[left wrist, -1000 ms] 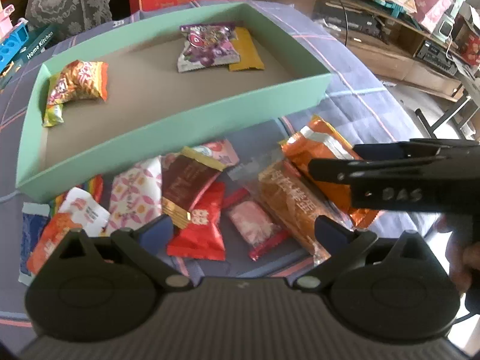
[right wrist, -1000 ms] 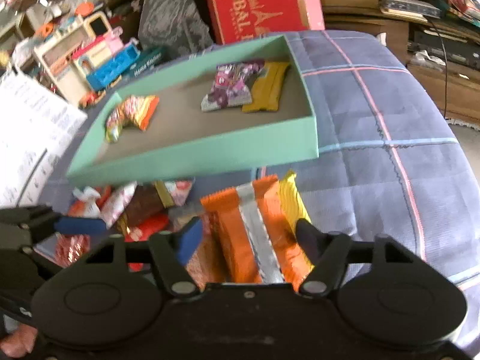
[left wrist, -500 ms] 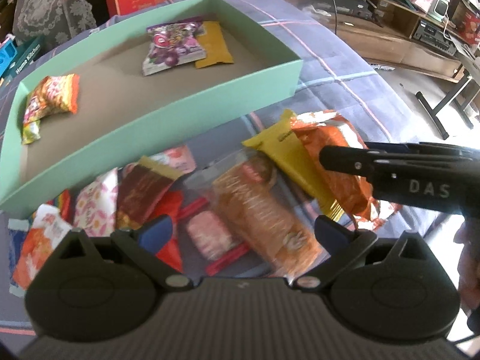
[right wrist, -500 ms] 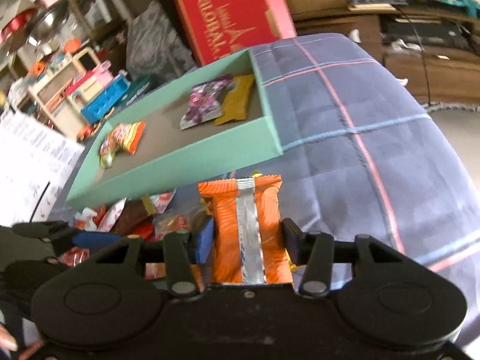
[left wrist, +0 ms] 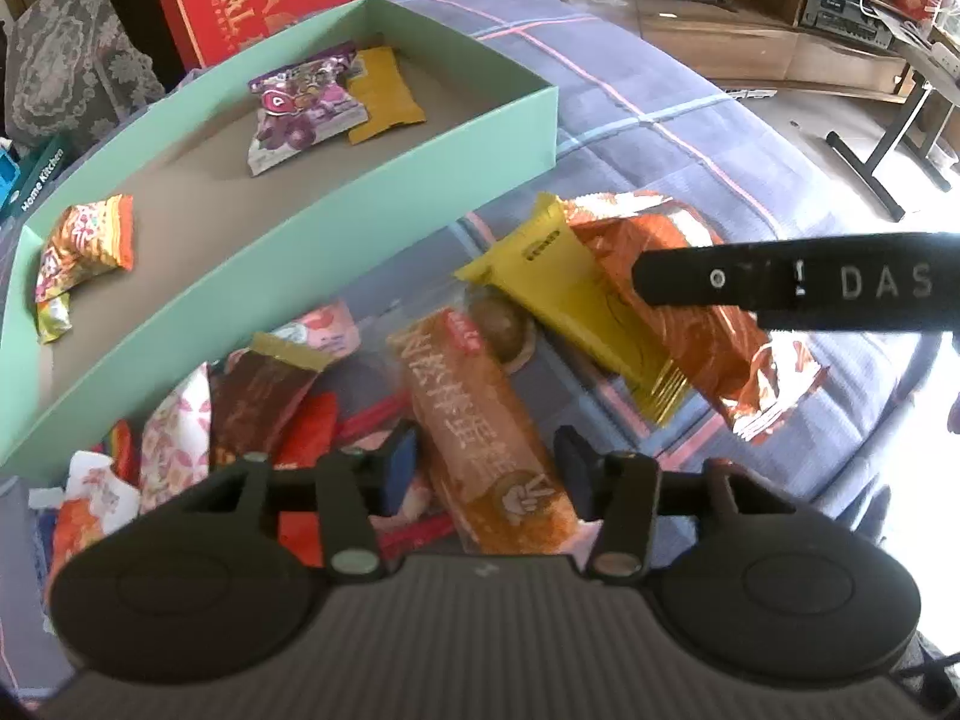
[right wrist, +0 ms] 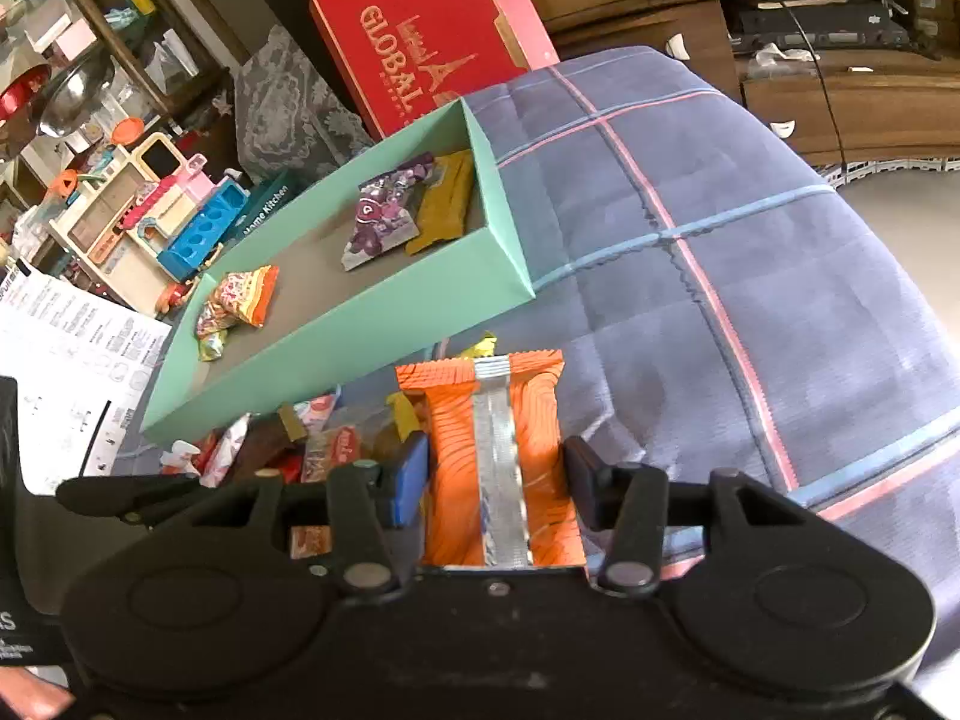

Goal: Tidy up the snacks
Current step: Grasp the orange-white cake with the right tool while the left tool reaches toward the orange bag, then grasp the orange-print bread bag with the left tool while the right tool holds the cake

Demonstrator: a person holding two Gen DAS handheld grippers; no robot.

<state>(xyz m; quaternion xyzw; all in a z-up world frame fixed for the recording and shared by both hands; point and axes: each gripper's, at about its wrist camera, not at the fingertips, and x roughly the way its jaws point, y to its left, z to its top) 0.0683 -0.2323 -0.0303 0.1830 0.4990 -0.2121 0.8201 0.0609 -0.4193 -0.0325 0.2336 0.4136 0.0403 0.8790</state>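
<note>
My right gripper (right wrist: 495, 483) is shut on an orange packet with a silver seam (right wrist: 498, 450) and holds it above the blue quilt; its black arm (left wrist: 798, 288) crosses the left wrist view, where the orange packet (left wrist: 690, 312) hangs beside a yellow packet (left wrist: 570, 294). My left gripper (left wrist: 486, 468) has its pads on both sides of a long orange-brown snack pack (left wrist: 480, 438) in the pile. The green box (left wrist: 336, 222) (right wrist: 360, 324) holds a purple packet (left wrist: 300, 108), a mustard packet (left wrist: 384, 96) and an orange-yellow packet (left wrist: 84, 240).
More loose snacks (left wrist: 252, 396) lie in front of the box. A red carton (right wrist: 420, 48) stands behind it. Toys (right wrist: 150, 210) and papers (right wrist: 66, 354) lie at the left. Shelves (right wrist: 840, 30) stand at the right, past the quilt's edge.
My right gripper closed on the orange packet and lifted it. My left gripper shifted right over the orange-brown pack and its fingers closed in on it.
</note>
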